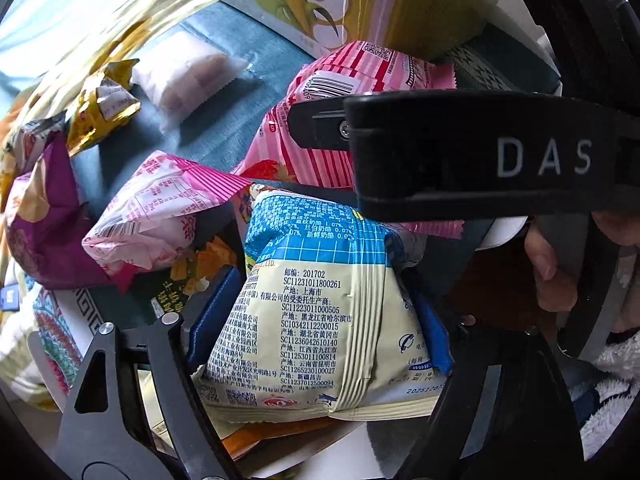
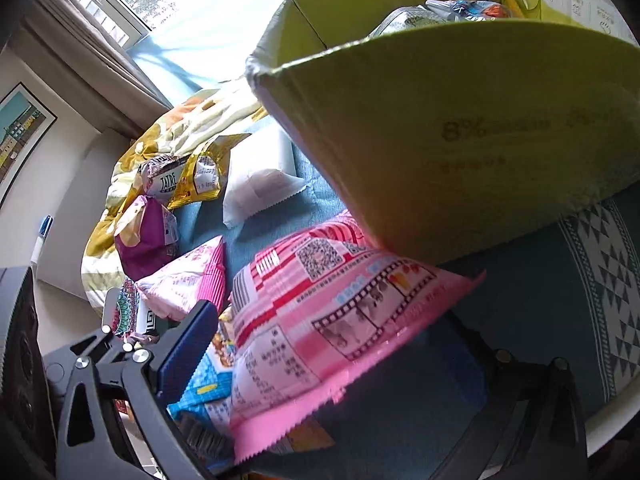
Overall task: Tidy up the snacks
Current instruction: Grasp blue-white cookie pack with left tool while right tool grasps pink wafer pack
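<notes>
In the left wrist view my left gripper [image 1: 320, 320] is shut on a blue and cream snack packet [image 1: 316, 320], its blue pads [image 1: 212, 316] pressed against both sides. The right gripper's black body [image 1: 460, 152] crosses above it, over a pink striped packet [image 1: 328, 120]. In the right wrist view my right gripper [image 2: 328, 344] straddles that pink striped packet [image 2: 328, 320], which lies between its blue left pad [image 2: 188, 348] and the hidden right finger; I cannot tell its grip. A green cardboard box [image 2: 460, 140] holding several snacks stands just beyond.
On the teal tablecloth [image 2: 540, 300] lie a smaller pink packet [image 2: 188, 280], a purple packet [image 2: 144, 236], a gold packet [image 2: 200, 176] and a white packet [image 2: 256, 180]. A yellow patterned cloth [image 2: 132, 168] lies at the far edge under a window.
</notes>
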`<state>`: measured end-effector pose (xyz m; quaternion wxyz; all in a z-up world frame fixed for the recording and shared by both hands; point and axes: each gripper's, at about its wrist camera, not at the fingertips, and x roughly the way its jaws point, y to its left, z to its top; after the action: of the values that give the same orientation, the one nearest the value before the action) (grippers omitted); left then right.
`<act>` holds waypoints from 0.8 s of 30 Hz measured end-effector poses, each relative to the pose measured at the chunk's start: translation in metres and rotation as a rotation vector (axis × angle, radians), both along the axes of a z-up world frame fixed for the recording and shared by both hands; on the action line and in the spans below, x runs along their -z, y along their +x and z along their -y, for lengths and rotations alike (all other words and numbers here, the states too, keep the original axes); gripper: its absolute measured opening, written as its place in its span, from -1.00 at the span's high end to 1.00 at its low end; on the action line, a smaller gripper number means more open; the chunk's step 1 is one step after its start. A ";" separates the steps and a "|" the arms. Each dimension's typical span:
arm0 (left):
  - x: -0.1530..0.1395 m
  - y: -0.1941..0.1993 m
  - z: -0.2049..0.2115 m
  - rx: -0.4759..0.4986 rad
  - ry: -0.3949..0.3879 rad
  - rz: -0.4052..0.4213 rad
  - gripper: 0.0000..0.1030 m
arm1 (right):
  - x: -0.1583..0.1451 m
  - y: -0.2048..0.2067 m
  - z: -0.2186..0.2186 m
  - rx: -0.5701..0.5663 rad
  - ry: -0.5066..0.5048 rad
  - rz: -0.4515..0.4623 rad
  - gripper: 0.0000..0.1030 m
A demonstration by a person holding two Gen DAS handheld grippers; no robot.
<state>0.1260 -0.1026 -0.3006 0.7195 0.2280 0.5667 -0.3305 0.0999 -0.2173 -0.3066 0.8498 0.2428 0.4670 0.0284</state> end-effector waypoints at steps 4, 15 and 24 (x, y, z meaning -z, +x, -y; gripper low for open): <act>0.003 0.003 0.001 -0.004 -0.003 -0.007 -0.40 | 0.002 0.005 0.002 -0.011 -0.007 -0.007 -0.99; 0.001 0.005 -0.012 -0.048 -0.018 -0.024 -0.30 | 0.007 0.008 0.001 -0.054 0.000 -0.044 -0.54; -0.018 -0.007 -0.021 -0.067 -0.027 -0.024 -0.28 | 0.002 -0.001 0.000 -0.052 0.010 -0.040 -0.35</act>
<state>0.1187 -0.0816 -0.2830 0.7263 0.1950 0.5781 -0.3167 0.0984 -0.2175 -0.3085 0.8380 0.2351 0.4901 0.0479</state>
